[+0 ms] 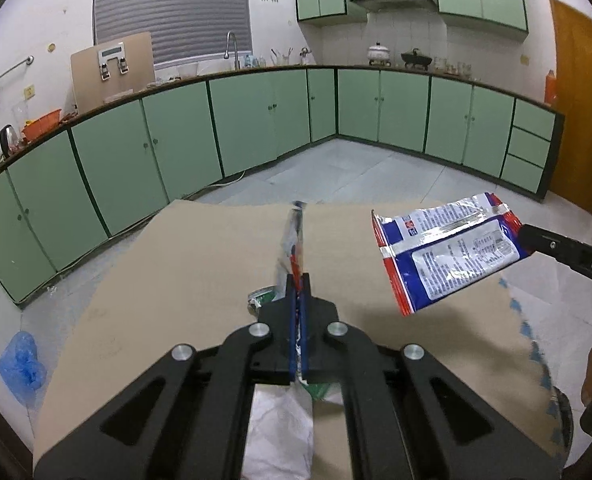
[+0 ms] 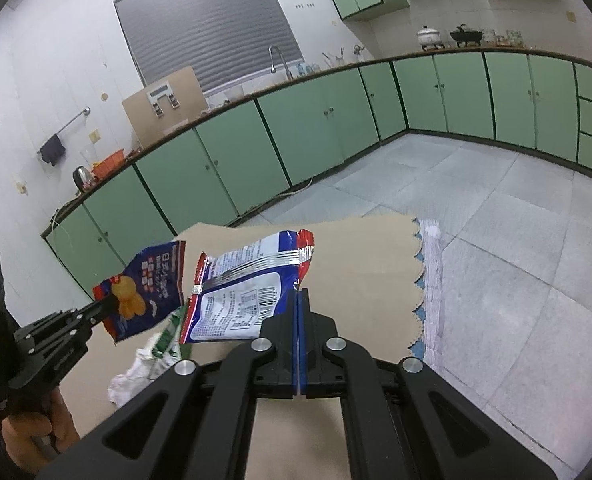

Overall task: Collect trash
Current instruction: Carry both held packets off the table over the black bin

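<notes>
Snack wrappers hang from both of my grippers above the tan cardboard sheet point(image 2: 360, 264) spread on the grey tiled floor point(image 2: 496, 208). My left gripper point(image 1: 299, 280) has its jaws pressed together on a dark-blue chip bag point(image 2: 144, 288), which I see edge-on from that wrist and face-on from the other, with yellow chips printed on it. My right gripper point(image 2: 301, 294) is pinched on the corner of a blue, white and red foil wrapper point(image 2: 248, 284), its printed back and barcode turned toward me; the wrapper is held up off the sheet, just beside the chip bag, though I cannot tell if they touch. Beneath them on the cardboard lie a crumpled white wrapper point(image 2: 136, 372) and a green-and-white packet point(image 2: 168, 336), touching each other. A blue plastic bag point(image 1: 20, 364) sits on the floor off the cardboard's left edge. Green cabinets point(image 1: 256, 120) line the walls.
</notes>
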Tool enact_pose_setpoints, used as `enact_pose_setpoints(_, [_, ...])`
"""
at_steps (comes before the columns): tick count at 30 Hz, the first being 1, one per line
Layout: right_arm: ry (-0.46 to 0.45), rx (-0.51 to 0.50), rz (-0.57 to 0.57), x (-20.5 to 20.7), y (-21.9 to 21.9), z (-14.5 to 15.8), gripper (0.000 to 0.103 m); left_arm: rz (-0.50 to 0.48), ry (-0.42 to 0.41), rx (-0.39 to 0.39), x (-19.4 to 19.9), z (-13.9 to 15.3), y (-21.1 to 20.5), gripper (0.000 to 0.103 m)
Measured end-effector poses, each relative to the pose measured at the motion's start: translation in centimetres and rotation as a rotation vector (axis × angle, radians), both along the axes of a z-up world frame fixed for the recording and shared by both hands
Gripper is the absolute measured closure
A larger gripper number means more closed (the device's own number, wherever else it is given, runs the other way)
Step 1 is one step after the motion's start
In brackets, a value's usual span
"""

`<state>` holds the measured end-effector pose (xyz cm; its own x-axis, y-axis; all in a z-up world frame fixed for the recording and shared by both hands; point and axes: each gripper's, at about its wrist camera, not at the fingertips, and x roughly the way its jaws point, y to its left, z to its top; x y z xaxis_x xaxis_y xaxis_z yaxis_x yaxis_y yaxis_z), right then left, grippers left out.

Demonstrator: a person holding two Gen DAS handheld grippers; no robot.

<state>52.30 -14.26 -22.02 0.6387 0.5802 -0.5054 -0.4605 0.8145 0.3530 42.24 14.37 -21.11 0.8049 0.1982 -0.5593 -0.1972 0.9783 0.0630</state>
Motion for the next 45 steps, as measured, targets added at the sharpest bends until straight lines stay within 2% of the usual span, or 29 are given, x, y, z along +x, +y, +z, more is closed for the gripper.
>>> enact_pose_setpoints(14, [-0.087, 0.014, -0.021, -5.3, -2.0, 6.4, 0.103, -0.017, -0.08, 0.0, -5.0, 5.6, -1.7, 0.103])
enact_pose_setpoints(28, [-0.14, 0.033, -0.036, -9.9, -4.0, 10.1, 0.103, -0.03, -0.12, -0.008, -10.1, 9.3, -3.4, 0.103])
enact_pose_setpoints(36, [-0.201, 0.014, -0.09, -14.2, -7.1, 12.0, 0.103, -0.1, -0.146, -0.01, -12.7, 11.0, -6.7, 0.103])
enact_pose_setpoints(45, [-0.233, 0.002, -0.166, -18.9, -12.6, 13.0, 0.103, -0.221, -0.16, -0.025, -15.2, 11.4, -13.1, 0.103])
